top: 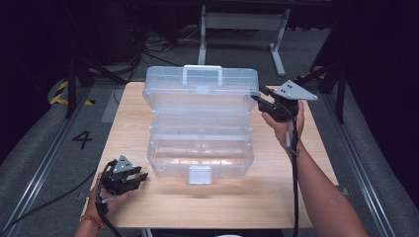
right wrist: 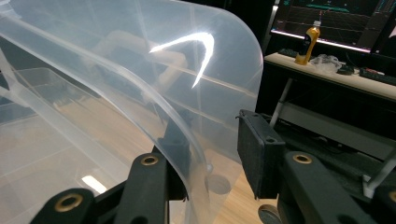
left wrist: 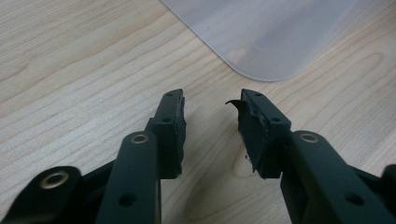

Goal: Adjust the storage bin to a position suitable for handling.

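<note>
Both fingers [right wrist: 256,154] straddle the lid's [top: 202,81] edge.

light: table [top: 276,168] is lit brightly from above | room behind is kept dark | glare: white streak is seen on clear lid [right wrist: 196,51] | blur: box corner [left wrist: 261,42] is seen soft

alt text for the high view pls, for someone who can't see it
A clear plastic storage box stands open on a wooden table, lid raised at the back. The right claw reaches to the lid's right edge, while the left claw rests on the table near the box's front left corner.
</note>
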